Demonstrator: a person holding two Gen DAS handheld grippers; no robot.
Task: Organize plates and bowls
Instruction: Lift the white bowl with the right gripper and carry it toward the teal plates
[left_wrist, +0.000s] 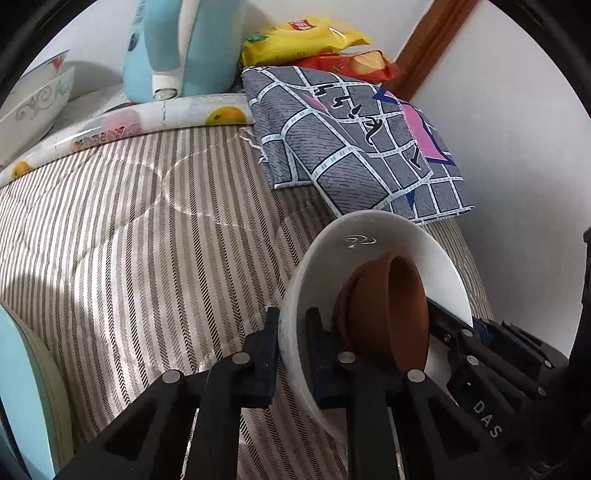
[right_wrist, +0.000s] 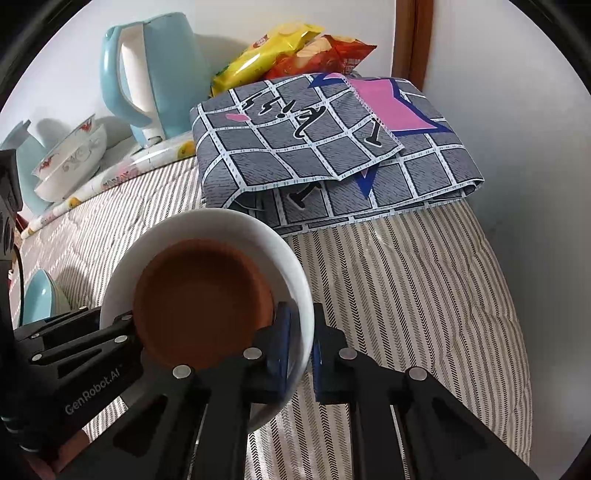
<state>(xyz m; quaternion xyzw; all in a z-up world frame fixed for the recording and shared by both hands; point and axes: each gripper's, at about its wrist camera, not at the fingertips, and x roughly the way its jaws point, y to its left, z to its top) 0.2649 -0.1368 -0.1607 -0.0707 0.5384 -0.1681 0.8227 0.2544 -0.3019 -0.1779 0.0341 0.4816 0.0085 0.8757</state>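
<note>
Left wrist view
- surroundings: folded grey checked cloth (left_wrist: 354, 140) just behind white bowl (left_wrist: 373, 251); yellow snack bag (left_wrist: 303, 37) and red snack bag (left_wrist: 369, 64) against the wall behind it; blue kettle (left_wrist: 177, 48) far left.
- surface: striped quilt (left_wrist: 129, 229), bare in the middle.
- other dishes: patterned bowls (left_wrist: 37, 99) stacked at far left; pale blue plate edge (left_wrist: 22, 387) at lower left.
- containers: brown bowl (left_wrist: 384, 314) nested inside white bowl, tilted.
- left gripper (left_wrist: 291, 354): narrow, pinching white bowl's near rim, one finger outside, one inside.
- right gripper (left_wrist: 454, 328): reaching in from the right, over the opposite rim.

Right wrist view
- surroundings: checked cloth (right_wrist: 325, 147) touching or just behind white bowl (right_wrist: 221, 229); snack bags and kettle (right_wrist: 151, 74) behind.
- other dishes: patterned bowls (right_wrist: 70, 162) well apart at left; pale blue plate (right_wrist: 37, 295) near left.
- containers: brown bowl (right_wrist: 203, 299) inside white bowl, nothing in it.
- right gripper (right_wrist: 301, 350): narrow, clamped on white bowl's rim.
- left gripper (right_wrist: 122, 328): on the far rim, beside brown bowl.
</note>
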